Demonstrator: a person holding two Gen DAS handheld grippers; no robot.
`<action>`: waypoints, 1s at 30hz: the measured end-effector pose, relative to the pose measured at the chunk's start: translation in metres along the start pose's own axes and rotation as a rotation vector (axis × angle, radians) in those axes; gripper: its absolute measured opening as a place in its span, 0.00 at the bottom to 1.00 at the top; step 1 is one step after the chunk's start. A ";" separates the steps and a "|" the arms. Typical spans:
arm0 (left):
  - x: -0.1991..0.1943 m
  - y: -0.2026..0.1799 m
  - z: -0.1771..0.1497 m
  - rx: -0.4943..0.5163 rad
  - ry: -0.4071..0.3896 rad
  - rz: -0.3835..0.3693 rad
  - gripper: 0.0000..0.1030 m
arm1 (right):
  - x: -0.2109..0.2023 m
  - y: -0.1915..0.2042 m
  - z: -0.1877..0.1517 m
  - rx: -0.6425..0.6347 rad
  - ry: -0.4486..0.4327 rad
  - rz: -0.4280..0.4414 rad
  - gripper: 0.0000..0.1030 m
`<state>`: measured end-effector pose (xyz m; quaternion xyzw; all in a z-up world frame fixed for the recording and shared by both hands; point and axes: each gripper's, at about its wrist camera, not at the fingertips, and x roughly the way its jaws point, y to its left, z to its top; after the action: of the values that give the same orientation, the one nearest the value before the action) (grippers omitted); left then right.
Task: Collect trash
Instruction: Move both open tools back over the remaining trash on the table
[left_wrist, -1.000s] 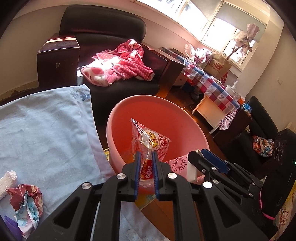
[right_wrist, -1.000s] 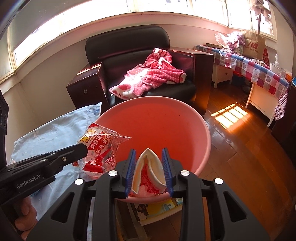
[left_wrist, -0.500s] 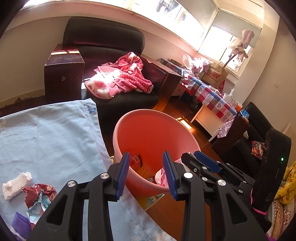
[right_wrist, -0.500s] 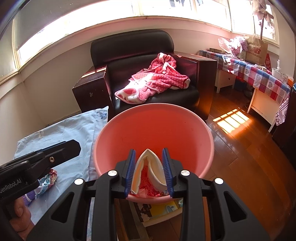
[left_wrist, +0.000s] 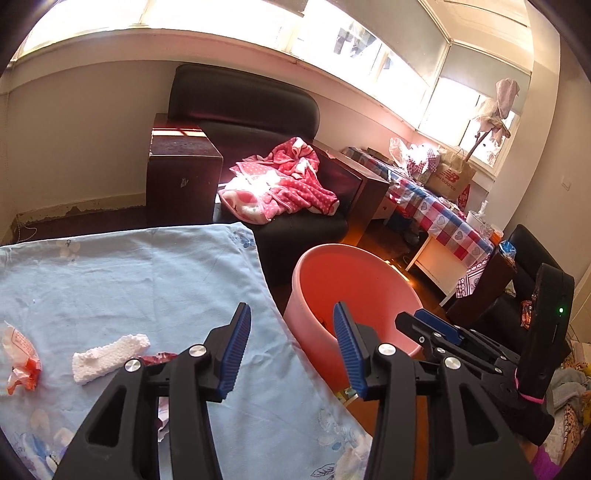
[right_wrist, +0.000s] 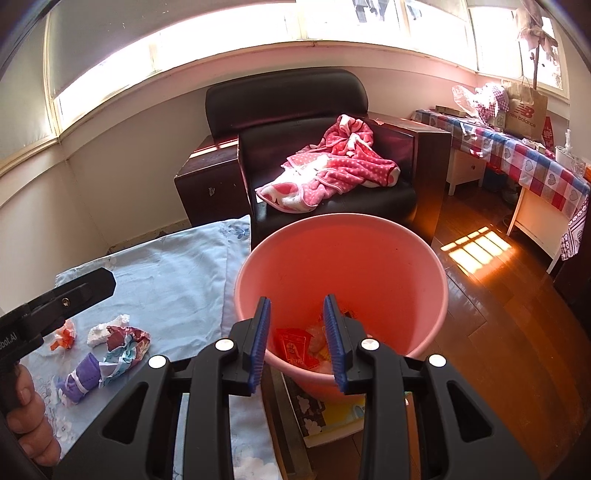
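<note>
Trash on the cloth (right_wrist: 122, 341): several scraps lie on the pale blue bedsheet (left_wrist: 147, 280), left of the bucket and not yet collected.
Orange-white wrapper (left_wrist: 18, 358): thin crinkled film, far left.
White knitted strip (left_wrist: 110, 352): soft, nubbly, oblong, just beside it.
Purple wad (right_wrist: 79, 378): rolled and banded, touching a crumpled floral paper.
Left gripper (left_wrist: 291, 350): jaws spread and empty; a second ago they pinched a snack bag, since dropped, and it has swung back toward the sheet.
Pink bucket (right_wrist: 424, 258): smooth round plastic on the wood floor, now holding the red packet (right_wrist: 295, 347) and pale pieces at its bottom.
Right gripper (right_wrist: 297, 339): jaws parted over the bucket, its folded wrapper released half a second ago.
Meaning: two items are binned; the sheet pile is probably next.
</note>
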<state>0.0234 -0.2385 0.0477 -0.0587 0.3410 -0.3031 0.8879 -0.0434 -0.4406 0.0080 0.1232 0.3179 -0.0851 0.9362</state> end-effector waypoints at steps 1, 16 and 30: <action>-0.006 0.005 -0.002 0.001 -0.007 0.011 0.44 | -0.001 0.004 -0.001 -0.004 0.001 0.012 0.30; -0.096 0.104 -0.047 -0.062 -0.085 0.239 0.44 | 0.007 0.094 -0.035 -0.138 0.064 0.230 0.30; -0.117 0.203 -0.088 -0.226 -0.033 0.426 0.44 | 0.033 0.142 -0.049 -0.213 0.147 0.326 0.30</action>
<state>-0.0003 0.0028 -0.0154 -0.0895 0.3629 -0.0680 0.9250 -0.0114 -0.2936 -0.0248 0.0789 0.3683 0.1109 0.9197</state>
